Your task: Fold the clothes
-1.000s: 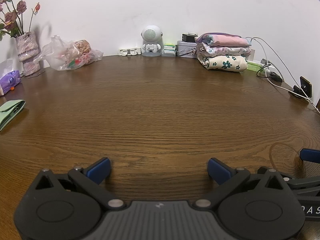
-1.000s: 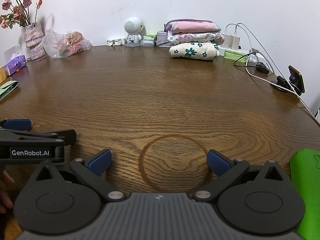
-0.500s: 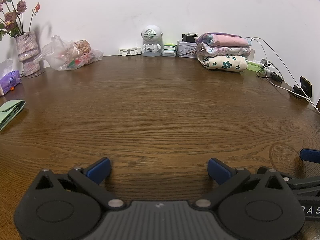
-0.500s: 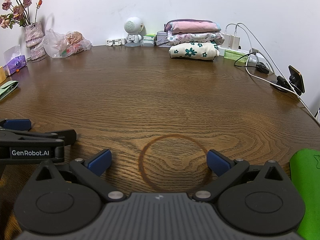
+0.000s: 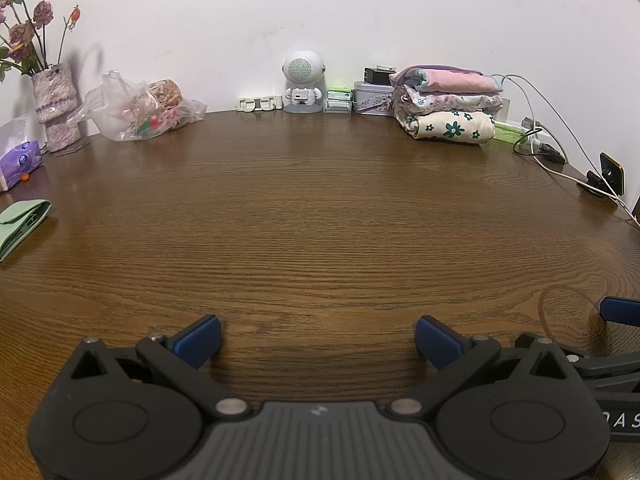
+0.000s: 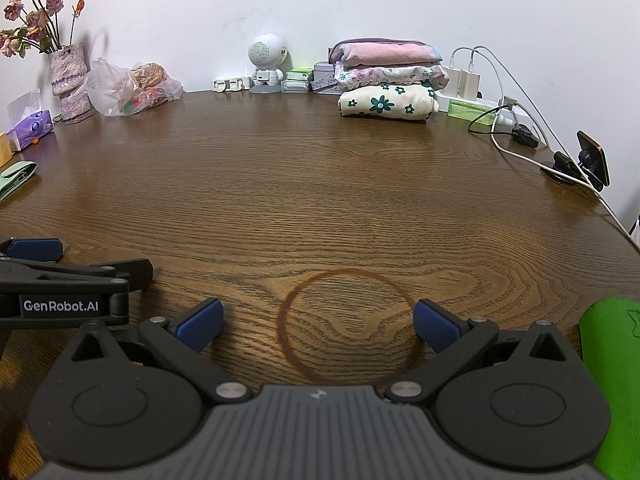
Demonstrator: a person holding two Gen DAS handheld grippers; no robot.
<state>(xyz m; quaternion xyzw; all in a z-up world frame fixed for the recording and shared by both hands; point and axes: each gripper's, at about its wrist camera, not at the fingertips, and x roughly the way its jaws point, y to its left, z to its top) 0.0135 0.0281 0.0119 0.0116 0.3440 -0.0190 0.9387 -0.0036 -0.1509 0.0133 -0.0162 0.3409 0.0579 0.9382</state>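
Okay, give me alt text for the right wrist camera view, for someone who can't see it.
The open right gripper rests low over a bare wooden table, its blue fingertips either side of a dark ring stain. A stack of folded clothes sits at the far edge by the wall. The left gripper shows at left, a green item at right.

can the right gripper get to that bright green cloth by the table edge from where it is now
Probably yes. The right gripper is open and holds nothing, and the bright green cloth lies just off its right side on the table, with nothing visible between them. Most of the cloth is out of frame.
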